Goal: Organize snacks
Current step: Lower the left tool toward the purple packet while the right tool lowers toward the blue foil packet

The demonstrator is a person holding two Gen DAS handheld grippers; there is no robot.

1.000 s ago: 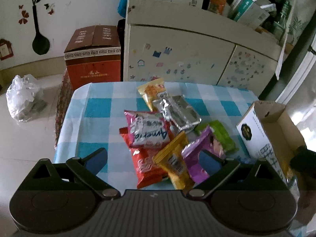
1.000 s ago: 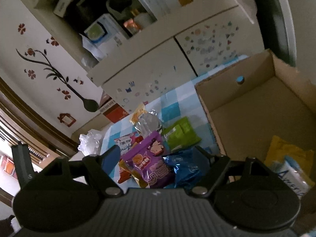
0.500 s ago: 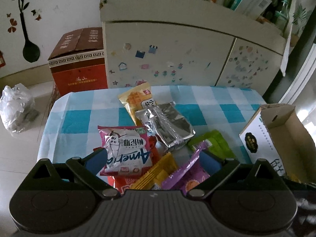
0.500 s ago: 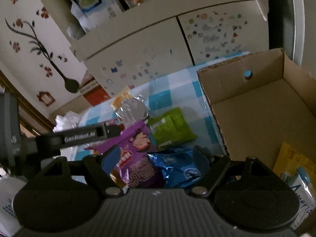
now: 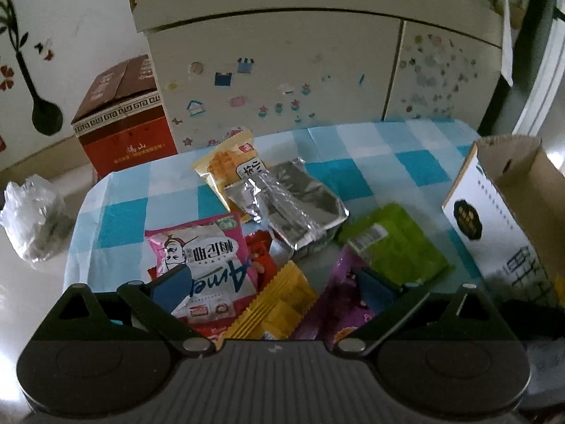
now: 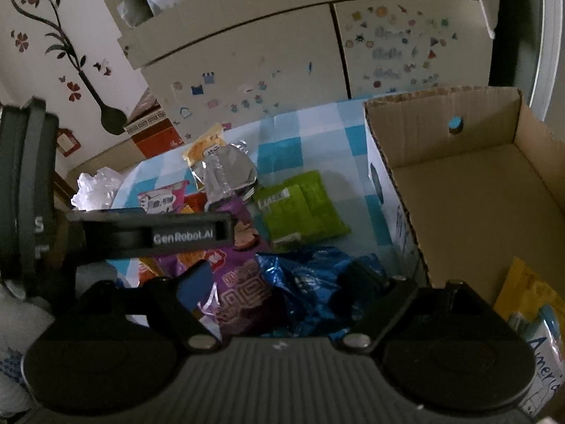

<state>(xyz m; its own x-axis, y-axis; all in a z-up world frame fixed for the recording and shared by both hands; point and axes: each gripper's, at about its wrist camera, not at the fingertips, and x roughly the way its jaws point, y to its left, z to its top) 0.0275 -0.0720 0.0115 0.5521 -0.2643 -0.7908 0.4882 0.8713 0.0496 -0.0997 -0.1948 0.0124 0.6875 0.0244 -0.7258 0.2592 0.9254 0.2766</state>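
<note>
A pile of snack packets lies on a blue checked tablecloth (image 5: 381, 148). In the left wrist view my left gripper (image 5: 273, 288) is open, low over a yellow packet (image 5: 279, 312), with a pink packet (image 5: 204, 265) by its left finger and a purple packet (image 5: 344, 304) by its right. A silver packet (image 5: 293, 205), an orange packet (image 5: 229, 166) and a green packet (image 5: 395, 243) lie farther back. In the right wrist view my right gripper (image 6: 279, 282) is open over a blue packet (image 6: 310, 282) and the purple packet (image 6: 240, 282). The left gripper's side (image 6: 148, 235) shows there.
An open cardboard box (image 6: 469, 190) stands at the table's right and holds a yellow packet (image 6: 526, 296) and a white packet (image 6: 543, 353). It also shows in the left wrist view (image 5: 508, 205). A sticker-covered cabinet (image 5: 282, 77), a red carton (image 5: 123, 120) and a plastic bag (image 5: 31, 215) lie beyond.
My left gripper has moved lower and forward over the pile, so the packets look closer. My right gripper has swung left and down toward the blue packet. Both stay open.
</note>
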